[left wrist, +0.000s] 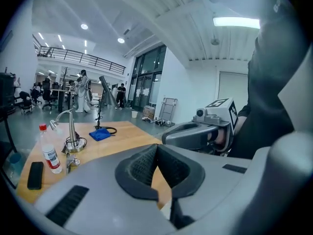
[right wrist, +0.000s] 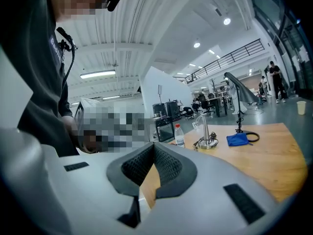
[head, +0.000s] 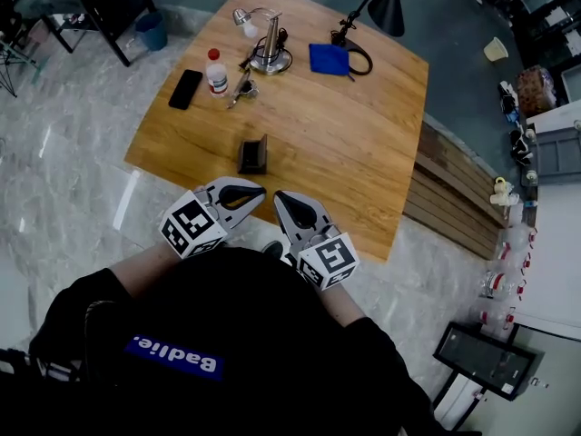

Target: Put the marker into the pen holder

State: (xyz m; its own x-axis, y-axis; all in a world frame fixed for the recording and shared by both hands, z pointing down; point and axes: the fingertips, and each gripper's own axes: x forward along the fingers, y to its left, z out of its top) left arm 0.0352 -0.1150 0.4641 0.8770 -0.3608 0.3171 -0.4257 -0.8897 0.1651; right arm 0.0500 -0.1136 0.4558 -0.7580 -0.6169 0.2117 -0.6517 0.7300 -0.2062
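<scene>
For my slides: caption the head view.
Left claw and right claw, both shut and empty, hover at the near edge of a wooden table bearing a black pen holder.

A wooden counter [head: 363,125] spreads ahead of the jaws on a pale marble floor [head: 64,153]. Far beyond the jaws stand tall glass windows [left wrist: 146,77] and a railed balcony [left wrist: 73,55]; above them, a ceiling strip light [left wrist: 236,22] glows.

Pen holder [head: 253,155], small, dark, boxy, stood upright on the wooden surface [head: 363,153], toward its near edge
</scene>
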